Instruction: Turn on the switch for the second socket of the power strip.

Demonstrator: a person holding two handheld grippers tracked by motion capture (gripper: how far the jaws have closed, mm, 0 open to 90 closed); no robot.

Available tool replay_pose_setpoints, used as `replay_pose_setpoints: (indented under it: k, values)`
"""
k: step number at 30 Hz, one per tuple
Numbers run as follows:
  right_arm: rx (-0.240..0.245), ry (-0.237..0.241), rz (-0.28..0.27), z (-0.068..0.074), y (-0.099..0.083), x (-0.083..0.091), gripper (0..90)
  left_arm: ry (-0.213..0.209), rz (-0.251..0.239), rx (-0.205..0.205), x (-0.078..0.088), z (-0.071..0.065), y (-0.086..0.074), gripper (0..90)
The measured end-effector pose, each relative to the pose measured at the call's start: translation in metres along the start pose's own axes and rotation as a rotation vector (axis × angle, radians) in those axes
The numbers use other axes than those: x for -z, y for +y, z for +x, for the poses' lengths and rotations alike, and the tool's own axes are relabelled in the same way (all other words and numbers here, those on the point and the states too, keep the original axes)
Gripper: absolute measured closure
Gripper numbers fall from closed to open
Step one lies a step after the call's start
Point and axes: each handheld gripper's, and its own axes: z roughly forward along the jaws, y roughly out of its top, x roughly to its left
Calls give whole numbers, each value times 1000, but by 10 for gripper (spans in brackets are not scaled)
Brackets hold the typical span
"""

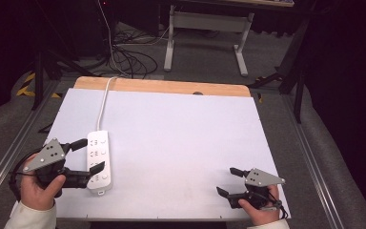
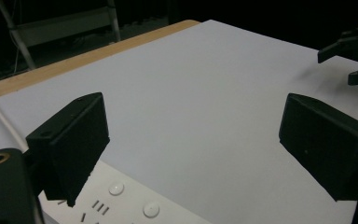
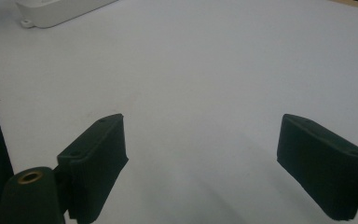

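White tabletop with a wooden far edge, dark room and cable clutter beyond. At left, left claw spread wide, jaws straddling the near half of the white power strip without pressing on it, strip lying lengthwise near the left edge, cord running off the far side. At right, right claw released, nothing between its jaws, well apart from the strip, low over bare white surface.

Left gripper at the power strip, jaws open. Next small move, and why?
Probably ease the left gripper right so its open jaws straddle the power strip, then close. The jaws stand wide at the strip's left edge and nothing is held. The right gripper sits open, far off.
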Motion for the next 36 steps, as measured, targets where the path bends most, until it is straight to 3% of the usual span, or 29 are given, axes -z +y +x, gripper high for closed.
replay_pose_setpoints:
  k: [4, 7, 13, 24, 32, 36]
  values:
    - [0, -1, 0, 0, 0, 0, 160, 32, 2, -33, 6, 2, -13, 83]
    - [0, 0, 2, 0, 0, 0, 159, 22, 8, -24, 9, 4, -23, 81]
    - [1, 0, 4, 0, 0, 0, 156, -24, -25, -18, 12, 6, -40, 57]
    - [2, 0, 9, 0, -1, -1, 151, -7, -35, 8, 16, 12, -64, 54]
    - [2, 3, 15, 0, -1, -1, 150, 16, -13, -26, 15, 14, -79, 59]
    - [3, 3, 15, 0, -1, -1, 150, 11, -7, -16, 15, 14, -85, 59]
